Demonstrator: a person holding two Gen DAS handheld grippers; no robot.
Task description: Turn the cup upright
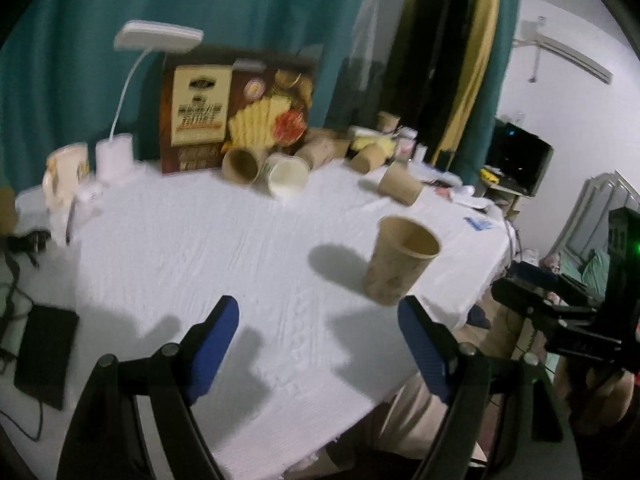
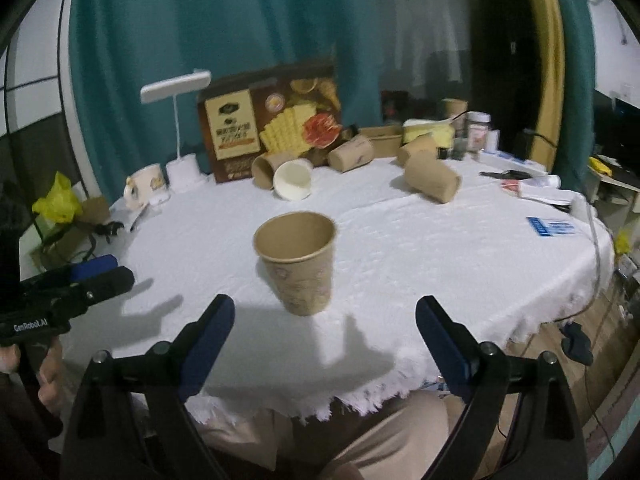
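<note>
On the white-clothed tabletop (image 2: pixel 420 248) a brown paper cup (image 2: pixel 298 264) stands upright, mouth up, near the front edge, well apart from the heap of tipped cups (image 2: pixel 352 154) that lie on their sides at the back by the biscuit box (image 2: pixel 272 120). By my reading the flip of this cup is done and the step in hand is the release and pull-away. Each hand-held gripper is clear of it: the right hand-held gripper (image 2: pixel 325 336) has its jaws spread wide and empty, with the cup just beyond them, and the left hand-held gripper (image 1: pixel 318 344) is also parted, pinching nothing. A next move, if any, would call for reaching one of the lying cups, such as the nearest one (image 2: pixel 432 180).
</note>
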